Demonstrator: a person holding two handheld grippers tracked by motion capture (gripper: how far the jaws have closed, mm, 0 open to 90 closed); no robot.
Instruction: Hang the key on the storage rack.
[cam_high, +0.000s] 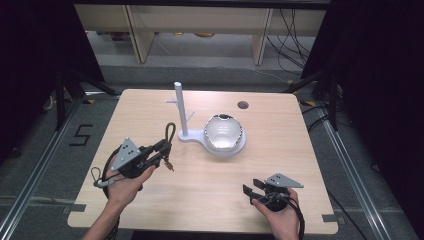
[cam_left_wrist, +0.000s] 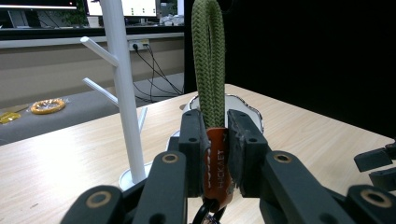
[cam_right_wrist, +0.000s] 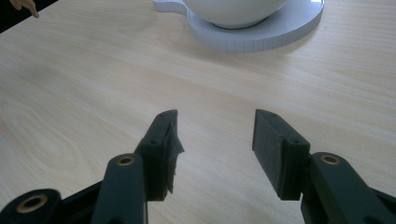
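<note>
My left gripper (cam_high: 164, 148) is shut on an olive-green rope strap (cam_left_wrist: 208, 60) with an orange tag (cam_left_wrist: 216, 161); the rope loop (cam_high: 170, 131) stands up above the jaws. It hovers left of a white branched stand (cam_high: 180, 109), whose post (cam_left_wrist: 122, 88) rises just beyond the jaws. A white bowl (cam_high: 223, 132) rests on the stand's round base (cam_high: 235, 148). My right gripper (cam_high: 249, 189) is open near the table's front right, low over bare wood, nothing between its fingers (cam_right_wrist: 162, 144). The bowl's underside (cam_right_wrist: 233, 11) and the base (cam_right_wrist: 261, 35) lie ahead of it.
The light wooden table (cam_high: 200, 185) has a dark round hole (cam_high: 243, 105) near its far edge. Black curtains flank both sides. Shelving legs and cables stand on the floor beyond the table. A yellow ring (cam_left_wrist: 47, 106) lies on the floor behind.
</note>
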